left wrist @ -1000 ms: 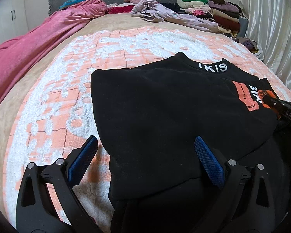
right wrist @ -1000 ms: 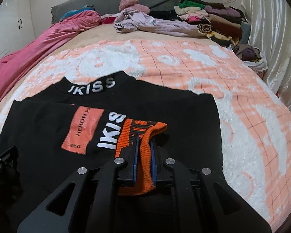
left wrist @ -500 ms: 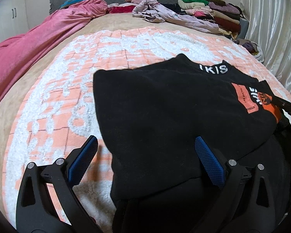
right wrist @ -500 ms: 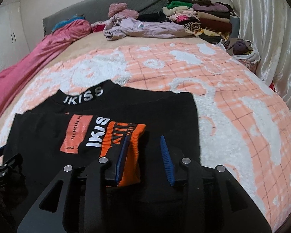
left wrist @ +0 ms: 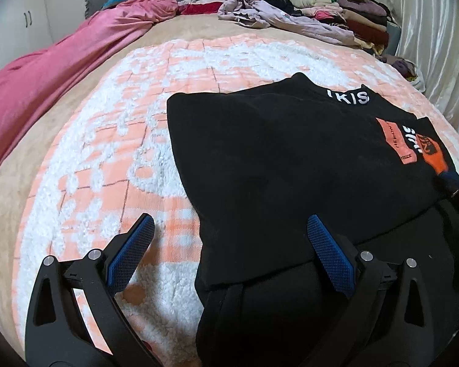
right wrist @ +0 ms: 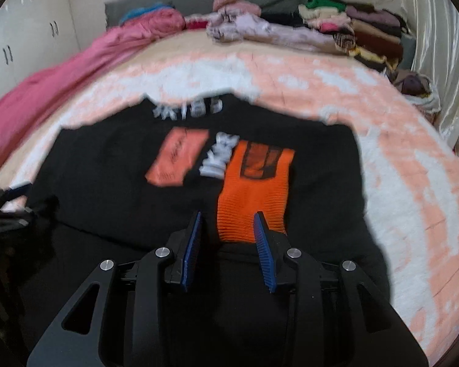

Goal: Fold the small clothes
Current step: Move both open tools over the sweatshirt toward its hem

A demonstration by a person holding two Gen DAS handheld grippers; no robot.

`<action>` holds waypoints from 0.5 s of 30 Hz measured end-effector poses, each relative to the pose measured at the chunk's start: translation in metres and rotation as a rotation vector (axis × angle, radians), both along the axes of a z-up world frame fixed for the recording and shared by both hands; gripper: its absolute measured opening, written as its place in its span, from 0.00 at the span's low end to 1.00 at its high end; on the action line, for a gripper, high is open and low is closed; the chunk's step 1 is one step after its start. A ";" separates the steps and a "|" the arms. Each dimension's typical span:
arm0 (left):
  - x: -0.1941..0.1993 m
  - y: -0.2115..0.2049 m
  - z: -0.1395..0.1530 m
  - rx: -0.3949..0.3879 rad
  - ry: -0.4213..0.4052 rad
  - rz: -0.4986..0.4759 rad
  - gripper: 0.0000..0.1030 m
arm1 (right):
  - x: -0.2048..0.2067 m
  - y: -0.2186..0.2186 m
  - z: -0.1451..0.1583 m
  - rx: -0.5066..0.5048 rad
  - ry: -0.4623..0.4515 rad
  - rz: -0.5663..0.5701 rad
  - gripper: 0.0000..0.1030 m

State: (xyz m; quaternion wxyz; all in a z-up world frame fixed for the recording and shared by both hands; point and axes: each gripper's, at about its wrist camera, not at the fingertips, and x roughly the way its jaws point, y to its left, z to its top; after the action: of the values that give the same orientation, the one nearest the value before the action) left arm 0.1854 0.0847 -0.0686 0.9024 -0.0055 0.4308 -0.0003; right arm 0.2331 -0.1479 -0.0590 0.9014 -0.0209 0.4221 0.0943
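Black sweater (right wrist: 113,183) spread flat on bed's peach-and-white blanket (left wrist: 113,153), centre of frame, orange cuff (right wrist: 254,195) folded across chest. Right tongs (right wrist: 228,232) just opened, parted at lower centre, gripping nothing, cuff's end lying loose between pads. Left tongs (left wrist: 229,238) wide apart at bottom, straddling sweater's lower left edge, empty.

A black sweatshirt (right wrist: 113,183) with white lettering on its collar lies flat, partly folded, on a bed. Its sleeve, ending in an orange ribbed cuff (right wrist: 254,198), is folded across the body.
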 end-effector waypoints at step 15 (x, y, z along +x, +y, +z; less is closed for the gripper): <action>-0.023 0.011 0.013 -0.009 -0.025 0.045 0.91 | -0.044 -0.042 0.029 0.086 -0.045 -0.038 0.47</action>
State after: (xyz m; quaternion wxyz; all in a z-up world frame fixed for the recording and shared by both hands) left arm 0.1629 0.0960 -0.0558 0.9075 -0.0195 0.4192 0.0181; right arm 0.1888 -0.1896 -0.0302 0.9123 0.0238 0.3977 0.0944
